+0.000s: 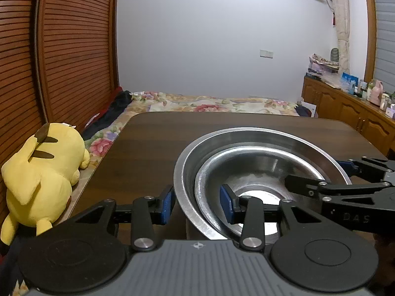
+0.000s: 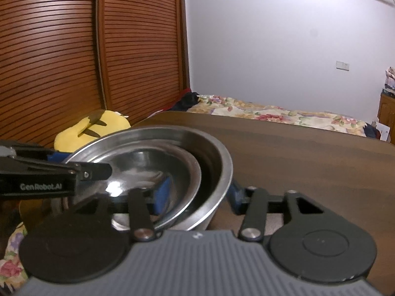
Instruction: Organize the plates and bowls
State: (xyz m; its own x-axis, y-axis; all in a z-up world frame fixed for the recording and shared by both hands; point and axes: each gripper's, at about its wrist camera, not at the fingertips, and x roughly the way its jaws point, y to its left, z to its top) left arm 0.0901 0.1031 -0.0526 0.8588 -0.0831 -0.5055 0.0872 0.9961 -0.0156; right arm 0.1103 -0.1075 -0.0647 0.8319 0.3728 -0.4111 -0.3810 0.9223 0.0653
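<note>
Two steel bowls sit nested on the tabletop (image 1: 153,133), the smaller inner bowl (image 1: 256,172) resting inside the larger outer bowl (image 1: 187,162), shifted toward my near side. What matters is that both rims pass straight between my jaws, on each side. My left gripper (image 1: 197,203) straddles the near-left wall of the stack: one blue pad sits outside the outer bowl, the other inside the inner bowl, with a clear gap to the steel on both sides, so these jaws are apart and not yet gripping. My right gripper (image 2: 198,193) does the same on the opposite side: one pad is down inside the inner bowl (image 2: 148,170), the other outside the wall of the outer bowl (image 2: 222,157), again spread and not pinching. The bowls are round, so no long axis sets the grasp; the rim line does. I judge that closing either pair would catch both walls together, and lifting the stack level would need both sides. A yellow plush toy (image 1: 42,172) lies off the tabletop's left edge, well apart.
</note>
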